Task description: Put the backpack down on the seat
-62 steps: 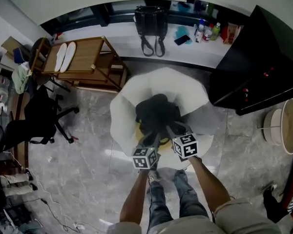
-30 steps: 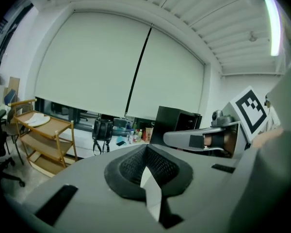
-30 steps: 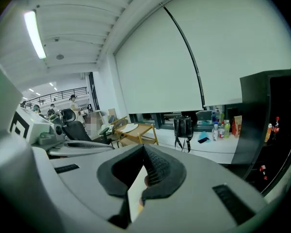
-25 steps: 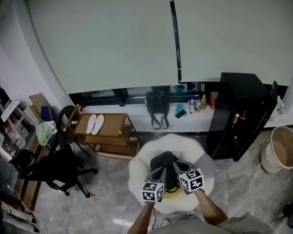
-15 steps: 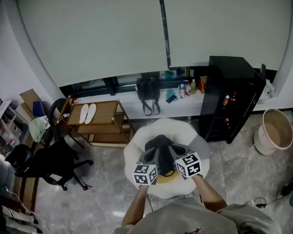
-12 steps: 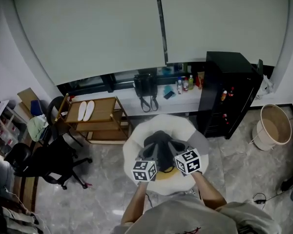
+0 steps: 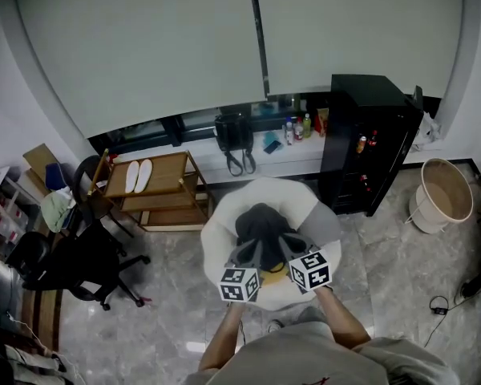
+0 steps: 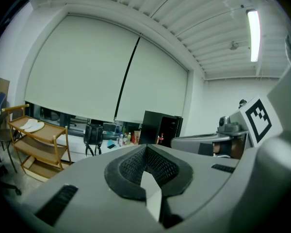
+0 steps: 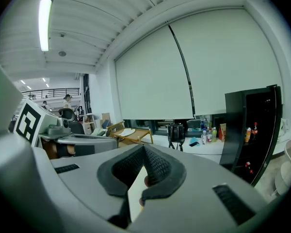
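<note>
A dark backpack (image 7: pixel 260 223) lies in the middle of the round white seat (image 7: pixel 224 219). My left gripper (image 7: pixel 247 253) and right gripper (image 7: pixel 289 245) hang side by side over the seat's near half, tips toward the backpack. Whether they touch it I cannot tell. In the left gripper view the left gripper (image 8: pixel 146 152) has its jaws together with nothing between them. The right gripper (image 9: pixel 144 164) looks the same in the right gripper view. Both of these views look level across the room, and the backpack does not show in them.
A second black bag (image 7: pixel 233 135) stands on the window ledge beside several bottles (image 7: pixel 301 125). A tall black cabinet (image 7: pixel 369 139) is right of the seat and a wooden trolley (image 7: pixel 148 184) left of it. An office chair (image 7: pixel 72 259) and a round basket (image 7: pixel 441 195) stand further out.
The head view has risen and pulled back, so the seat looks smaller and the window blinds show. The backpack stays on the seat. Both grippers remain shut above its near side.
</note>
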Available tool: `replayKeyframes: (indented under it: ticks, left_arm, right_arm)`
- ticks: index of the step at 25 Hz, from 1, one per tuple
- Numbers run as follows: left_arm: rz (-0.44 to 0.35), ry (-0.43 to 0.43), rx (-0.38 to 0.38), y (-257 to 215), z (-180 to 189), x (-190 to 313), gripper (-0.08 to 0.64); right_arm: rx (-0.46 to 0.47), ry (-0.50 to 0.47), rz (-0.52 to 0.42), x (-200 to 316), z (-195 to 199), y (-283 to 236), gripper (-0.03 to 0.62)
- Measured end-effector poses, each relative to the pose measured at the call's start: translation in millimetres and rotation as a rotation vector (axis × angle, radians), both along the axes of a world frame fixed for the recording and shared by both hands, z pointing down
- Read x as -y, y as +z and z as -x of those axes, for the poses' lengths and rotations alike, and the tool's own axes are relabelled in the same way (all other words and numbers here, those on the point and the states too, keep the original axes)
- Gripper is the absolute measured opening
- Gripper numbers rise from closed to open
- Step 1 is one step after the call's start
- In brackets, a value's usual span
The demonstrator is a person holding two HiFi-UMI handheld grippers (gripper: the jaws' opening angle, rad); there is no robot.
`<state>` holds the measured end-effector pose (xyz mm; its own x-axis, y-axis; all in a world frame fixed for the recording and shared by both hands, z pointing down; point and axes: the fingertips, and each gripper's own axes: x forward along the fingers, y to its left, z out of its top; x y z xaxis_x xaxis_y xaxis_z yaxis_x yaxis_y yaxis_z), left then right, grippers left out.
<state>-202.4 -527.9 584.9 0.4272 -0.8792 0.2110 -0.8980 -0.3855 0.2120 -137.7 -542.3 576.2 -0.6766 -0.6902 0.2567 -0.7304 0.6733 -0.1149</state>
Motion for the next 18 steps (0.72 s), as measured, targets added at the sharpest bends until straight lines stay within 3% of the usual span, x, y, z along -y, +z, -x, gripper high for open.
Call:
replayKeyframes:
  ticks: [7,18]
  left_arm:
    - [0.009,-0.003,-0.006,1.7,-12.2,-24.5,0.031]
    - [0.032,-0.005,-0.003,-0.2,-74.7,-76.0,0.031]
  right_arm:
    - [0.001,0.015,0.015,-19.4,-19.4,3.4,0.028]
    - [0.012,0.015,0.020,-67.4,-78.3,-4.7,0.028]
